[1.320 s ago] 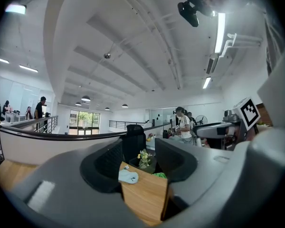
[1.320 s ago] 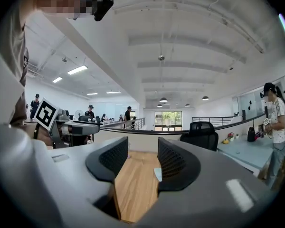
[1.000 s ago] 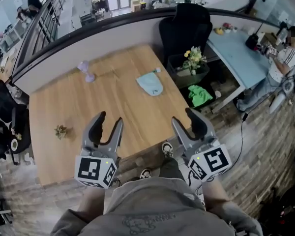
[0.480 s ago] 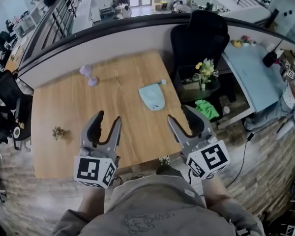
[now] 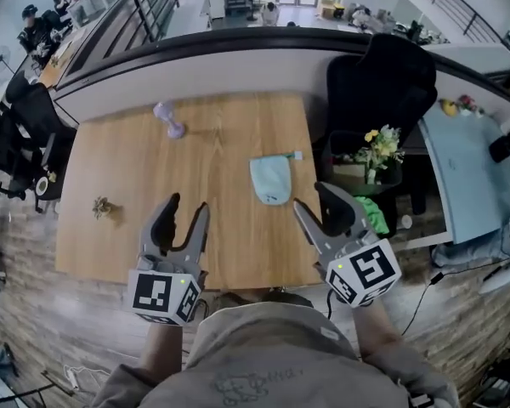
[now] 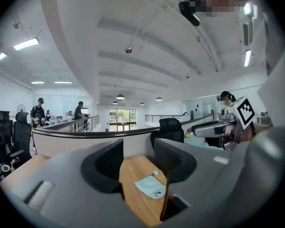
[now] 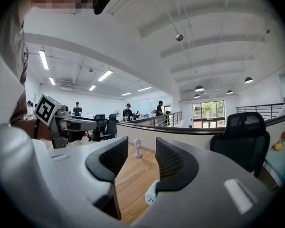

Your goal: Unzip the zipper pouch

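Note:
A pale blue zipper pouch [image 5: 270, 178] lies flat on the right part of the wooden table [image 5: 136, 168], its zipper pull pointing right toward the table's edge. The left gripper view shows the pouch [image 6: 151, 186] between the jaws, far off. My left gripper [image 5: 184, 211] hovers open over the table's near edge, well short of the pouch. My right gripper [image 5: 317, 201] is open too, held near the table's right front corner, below and right of the pouch. Only a corner of the pouch [image 7: 151, 194] peeks past the right jaw in the right gripper view.
A lilac dumbbell-shaped object [image 5: 170, 120] stands at the table's back left, and a small dried sprig [image 5: 103, 206] lies near its left edge. A black office chair [image 5: 382, 83] and a crate with flowers [image 5: 376, 155] sit right of the table. A low wall [image 5: 195, 66] runs behind.
The head view has shifted so the table and pouch sit closer and more centred. Both grippers stay open and keep their places in the view, now nearer the table's front edge.

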A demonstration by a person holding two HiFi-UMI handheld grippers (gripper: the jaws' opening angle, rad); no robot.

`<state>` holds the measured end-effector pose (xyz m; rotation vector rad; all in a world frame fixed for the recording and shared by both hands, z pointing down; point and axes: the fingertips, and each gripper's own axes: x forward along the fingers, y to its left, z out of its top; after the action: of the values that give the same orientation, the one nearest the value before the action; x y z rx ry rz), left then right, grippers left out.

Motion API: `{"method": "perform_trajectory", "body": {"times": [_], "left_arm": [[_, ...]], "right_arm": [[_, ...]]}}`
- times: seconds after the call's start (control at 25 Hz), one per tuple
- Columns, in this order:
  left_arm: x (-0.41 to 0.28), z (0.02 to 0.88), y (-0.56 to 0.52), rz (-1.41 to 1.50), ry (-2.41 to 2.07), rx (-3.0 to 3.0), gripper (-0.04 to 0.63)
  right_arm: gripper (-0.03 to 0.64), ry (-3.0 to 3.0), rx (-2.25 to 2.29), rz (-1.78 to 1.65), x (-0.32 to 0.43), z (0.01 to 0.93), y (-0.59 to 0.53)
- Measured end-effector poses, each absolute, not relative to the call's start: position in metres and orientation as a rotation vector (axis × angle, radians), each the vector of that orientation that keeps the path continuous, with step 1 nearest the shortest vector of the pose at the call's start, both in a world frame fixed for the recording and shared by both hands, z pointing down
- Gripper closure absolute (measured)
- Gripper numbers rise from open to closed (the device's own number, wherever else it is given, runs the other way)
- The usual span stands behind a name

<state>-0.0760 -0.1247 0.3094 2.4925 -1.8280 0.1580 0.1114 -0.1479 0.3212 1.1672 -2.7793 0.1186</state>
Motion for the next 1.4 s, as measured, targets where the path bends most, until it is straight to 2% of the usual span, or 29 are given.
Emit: {"method": "perform_trajectory", "body": {"times": [0.32, 0.8, 1.16, 1.4], "left_arm": [[-0.067, 0.32, -0.135, 0.183, -1.905, 2.398, 0.407], [-0.07, 0.353, -0.192, 0.204, -1.748, 2.372, 0.407], [-0.07, 0.403, -0.266, 0.211, -1.594, 2.33, 0.407], [-0.068, 0.46, -0.318, 0.226, -1.48, 2.282, 0.407]], "right_arm": [[0.437, -2.805, 1.042, 0.163, 0.116, 0.339, -0.173], [0.437, -2.753, 1.069, 0.257, 0.109, 0.367, -0.222], [0.437, -2.724, 1.077, 0.214, 0.094, 0.394, -0.278], [0.437, -2.69, 1.081, 0.309, 0.078, 0.428, -0.317]]}}
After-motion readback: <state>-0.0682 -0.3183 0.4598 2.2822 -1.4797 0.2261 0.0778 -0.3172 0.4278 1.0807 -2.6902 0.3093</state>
